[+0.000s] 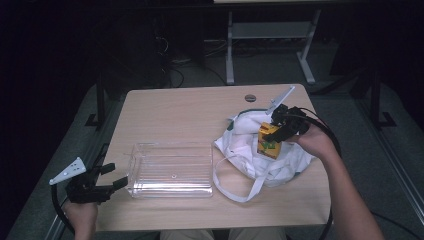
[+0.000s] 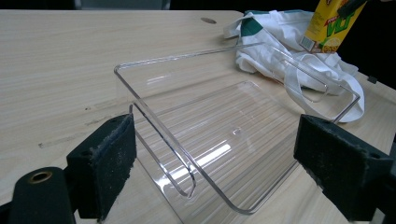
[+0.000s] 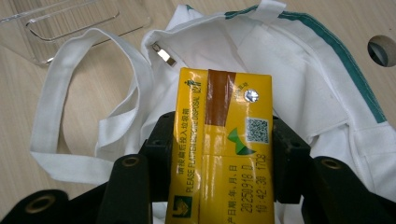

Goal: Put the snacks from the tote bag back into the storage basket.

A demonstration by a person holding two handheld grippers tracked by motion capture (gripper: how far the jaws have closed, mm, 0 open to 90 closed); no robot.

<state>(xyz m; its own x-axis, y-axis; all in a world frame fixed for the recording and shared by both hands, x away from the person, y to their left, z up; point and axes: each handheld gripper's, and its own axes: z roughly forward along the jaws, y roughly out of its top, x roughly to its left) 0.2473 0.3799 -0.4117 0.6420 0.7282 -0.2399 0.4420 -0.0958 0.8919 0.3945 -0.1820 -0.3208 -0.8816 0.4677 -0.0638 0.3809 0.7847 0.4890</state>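
Observation:
A yellow drink carton is clamped between the jaws of my right gripper, held above a white cloth bag with green trim. The carton also shows at the top right of the left gripper view. A clear plastic bin stands empty on the table, left of the bag. My left gripper is open at the bin's left end, its pads either side of the near wall and not touching it.
The wooden table has a round cable hole near its back edge. The bag's long white straps lie spread toward the bin. Dark floor and a white desk frame lie beyond the table.

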